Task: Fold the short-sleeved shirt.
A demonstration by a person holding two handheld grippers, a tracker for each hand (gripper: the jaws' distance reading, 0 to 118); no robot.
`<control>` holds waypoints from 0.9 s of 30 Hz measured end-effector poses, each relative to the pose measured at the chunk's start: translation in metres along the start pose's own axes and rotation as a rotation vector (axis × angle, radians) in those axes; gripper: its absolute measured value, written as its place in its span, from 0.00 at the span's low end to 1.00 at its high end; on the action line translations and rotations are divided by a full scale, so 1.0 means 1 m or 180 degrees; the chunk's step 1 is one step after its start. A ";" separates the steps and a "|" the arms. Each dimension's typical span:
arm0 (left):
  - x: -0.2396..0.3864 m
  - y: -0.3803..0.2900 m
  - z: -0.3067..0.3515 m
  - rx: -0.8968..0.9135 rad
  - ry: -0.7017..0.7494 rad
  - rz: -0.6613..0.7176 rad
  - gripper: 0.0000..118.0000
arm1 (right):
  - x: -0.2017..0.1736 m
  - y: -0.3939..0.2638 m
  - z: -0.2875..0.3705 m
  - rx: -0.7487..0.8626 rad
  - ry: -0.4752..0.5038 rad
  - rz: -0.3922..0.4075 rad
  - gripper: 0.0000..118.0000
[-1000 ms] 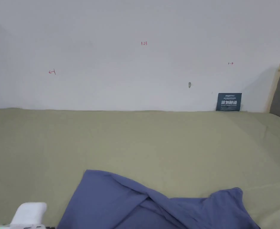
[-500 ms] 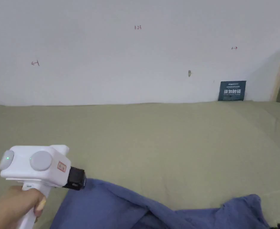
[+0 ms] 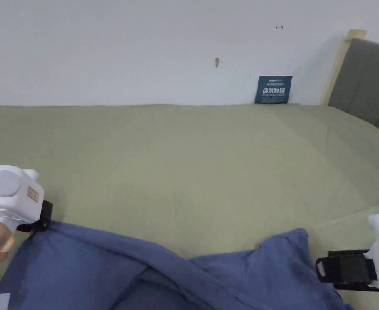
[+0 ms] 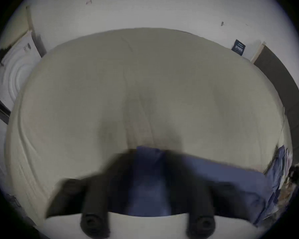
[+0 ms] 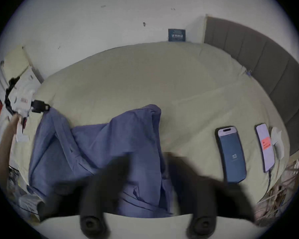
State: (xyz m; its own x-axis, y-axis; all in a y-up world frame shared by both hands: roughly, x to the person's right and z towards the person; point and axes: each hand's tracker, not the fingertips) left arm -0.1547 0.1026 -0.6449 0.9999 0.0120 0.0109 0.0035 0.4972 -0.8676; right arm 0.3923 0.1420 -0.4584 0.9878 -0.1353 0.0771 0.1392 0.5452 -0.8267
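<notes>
Head view shows the crumpled blue short-sleeved cotton shirt [image 3: 152, 270] lying on the olive-green bed sheet [image 3: 192, 161] at the near edge of the bed, its long axis running left to right between the two tools. The left hand-held gripper [image 3: 43, 220] sits at the shirt's far-left corner, and in the left gripper view blue cloth fills the space between its dark jaws, so it looks pinched on that corner, though blur hides the contact itself. The right hand-held gripper [image 3: 325, 270] hovers just beside the shirt's raised right-hand peak, its jaws spread, with the fabric lying to its left and slightly ahead. The right one must therefore travel a little leftward to reach its corner; by my reading, the shirt is not yet spread flat for folding.
</notes>
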 end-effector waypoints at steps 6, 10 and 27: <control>0.003 -0.001 0.024 0.0045 -0.0054 -0.0024 0.01 | -0.008 0.013 -0.040 -0.0285 0.0042 0.0347 0.86; 0.002 0.002 0.016 0.0015 -0.0046 -0.0035 0.01 | -0.025 0.008 -0.066 -0.0463 -0.0112 0.0684 0.78; -0.011 0.020 0.059 0.0274 -0.0129 -0.0144 0.01 | -0.019 0.043 0.003 -0.0093 0.0374 0.0127 0.02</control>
State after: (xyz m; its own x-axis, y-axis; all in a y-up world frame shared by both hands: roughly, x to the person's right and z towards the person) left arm -0.1669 0.1631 -0.6330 0.9972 0.0223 0.0707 0.0454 0.5708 -0.8198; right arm 0.3798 0.1706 -0.4932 0.9773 -0.2109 -0.0208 0.0960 0.5280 -0.8438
